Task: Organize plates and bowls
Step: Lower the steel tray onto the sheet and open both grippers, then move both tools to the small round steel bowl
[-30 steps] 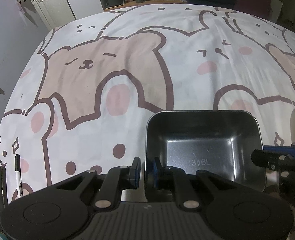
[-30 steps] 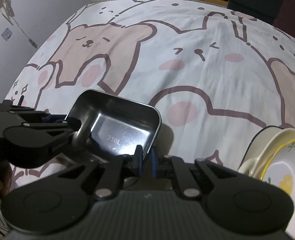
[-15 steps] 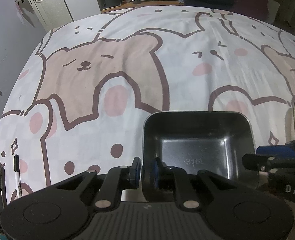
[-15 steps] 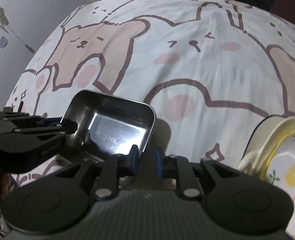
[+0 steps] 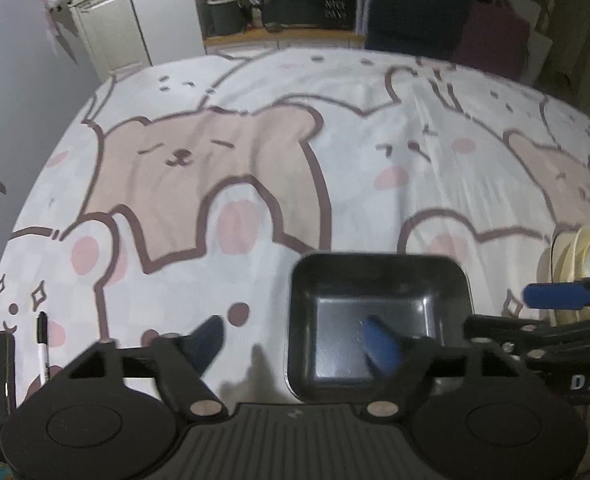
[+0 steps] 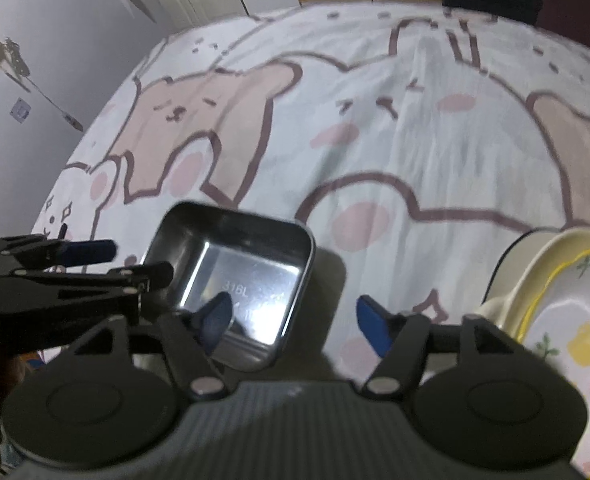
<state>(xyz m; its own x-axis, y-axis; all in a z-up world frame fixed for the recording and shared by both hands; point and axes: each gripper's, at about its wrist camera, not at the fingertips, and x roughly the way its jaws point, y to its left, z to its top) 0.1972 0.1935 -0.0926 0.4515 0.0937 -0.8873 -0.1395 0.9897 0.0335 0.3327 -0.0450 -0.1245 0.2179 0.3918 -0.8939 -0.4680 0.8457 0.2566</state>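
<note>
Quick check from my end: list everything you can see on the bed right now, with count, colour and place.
steel tray: one, dark metal, rectangular, on the bedsheet near both grippers, held by neither.
plates and bowls: a stack, cream and yellow, right of the tray; count unclear.
marker pen: one, black and white, far left.
bedsheet: one, white with bear cartoons.
left gripper: black, blue pads, just opened.
right gripper: same, just opened.

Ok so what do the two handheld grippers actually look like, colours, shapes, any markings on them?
Both match: a black plastic body with a ribbed grey centre panel, two round black discs, and black linkage arms pinned with silver rivets. The left gripper and the right gripper each carry blue pads on their fingertips. In the left wrist view, white letters reading "DAS" show on the right gripper's side. No cables or sleeves are visible.
</note>
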